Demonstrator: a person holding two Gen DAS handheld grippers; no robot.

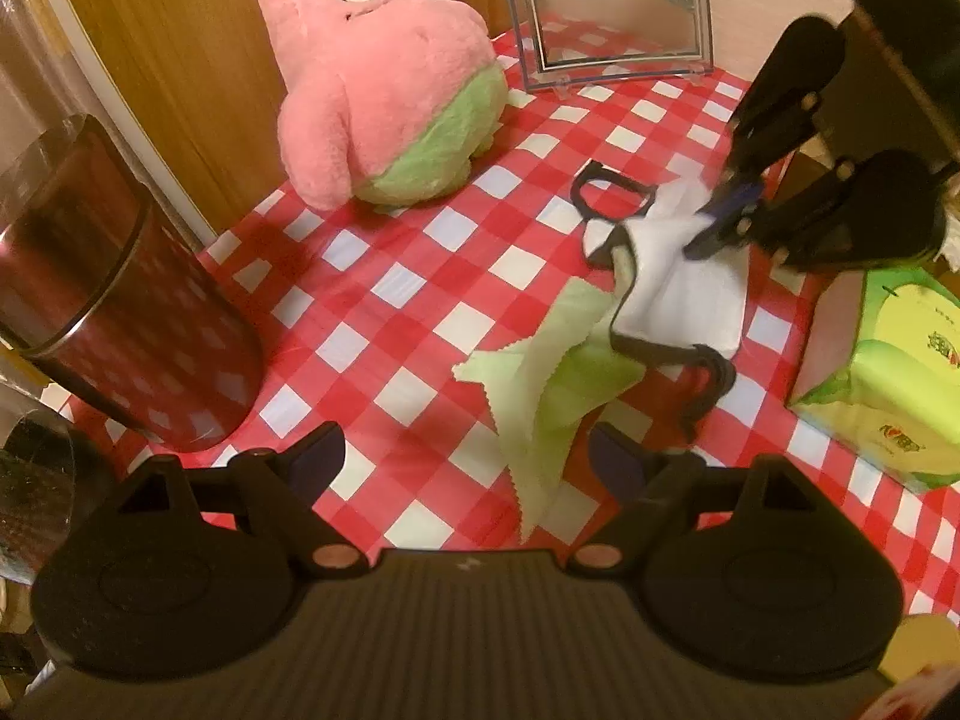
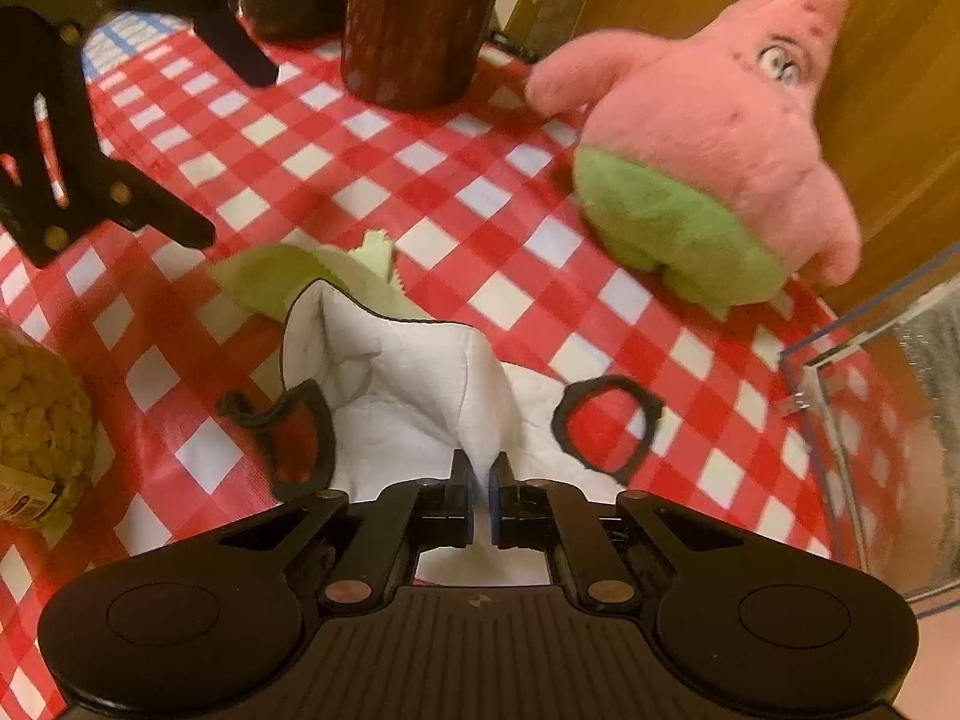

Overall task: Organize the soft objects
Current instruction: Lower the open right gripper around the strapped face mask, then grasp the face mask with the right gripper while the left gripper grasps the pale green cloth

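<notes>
A white face mask [image 1: 678,282] with black ear loops lies on the red checked tablecloth [image 1: 420,276], partly over a pale green cloth [image 1: 552,384]. My right gripper [image 2: 480,480] is shut on a pinched fold of the mask [image 2: 408,372] and shows in the left wrist view [image 1: 720,222]. My left gripper [image 1: 462,456] is open and empty, just in front of the green cloth [image 2: 282,276]; it shows at the left of the right wrist view [image 2: 240,156]. A pink and green star plush [image 1: 384,78] sits at the back against the wooden wall; it also shows in the right wrist view [image 2: 714,138].
A dark red glass jar [image 1: 120,300] stands at the left, also in the right wrist view [image 2: 414,18]. A standing mirror [image 1: 612,6] is at the back. A green tissue pack [image 1: 888,378] lies at the right. A bag of yellow snacks [image 2: 36,420] sits at the left edge.
</notes>
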